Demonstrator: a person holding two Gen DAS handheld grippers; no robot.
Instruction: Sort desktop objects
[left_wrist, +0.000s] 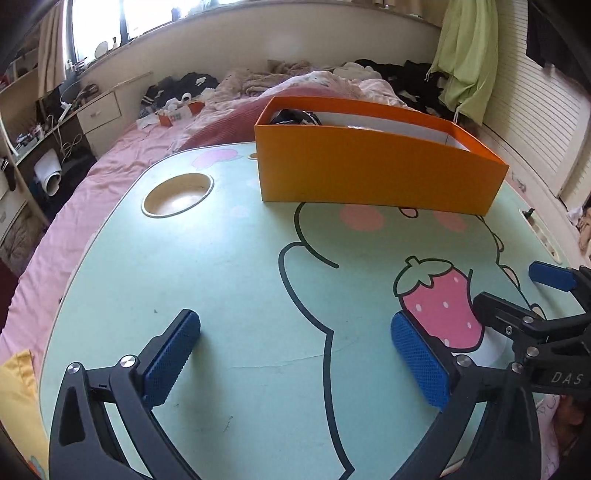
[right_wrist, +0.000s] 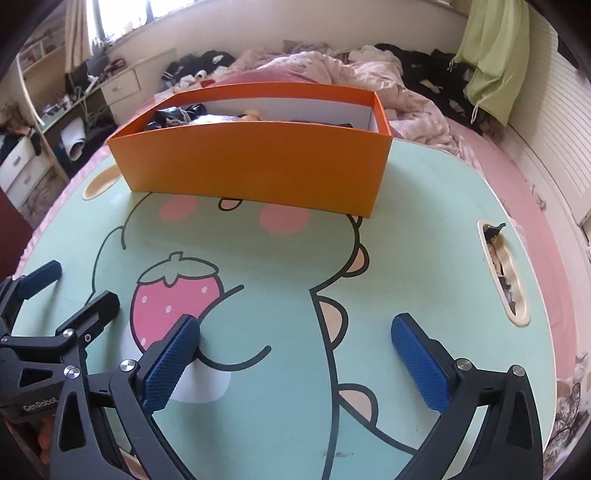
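Observation:
An orange box (left_wrist: 376, 166) stands at the far side of the mint cartoon-print table (left_wrist: 229, 280); it also shows in the right wrist view (right_wrist: 255, 166). Dark and pale items lie inside it, mostly hidden by its wall. My left gripper (left_wrist: 295, 362) is open and empty, low over the near table. My right gripper (right_wrist: 295, 365) is open and empty, beside the left one. Each gripper shows in the other's view: the right gripper (left_wrist: 517, 295) at the right edge, the left gripper (right_wrist: 70, 288) at the left edge. A white patch (right_wrist: 203, 384) lies on the table under my right gripper's left finger.
A round cup recess (left_wrist: 177, 195) sits at the table's far left. A slot with small items (right_wrist: 504, 273) runs along the table's right edge. The table stands on a pink bed (left_wrist: 122, 155) with piled clothes behind. A yellow cloth (left_wrist: 18, 398) lies at the near left.

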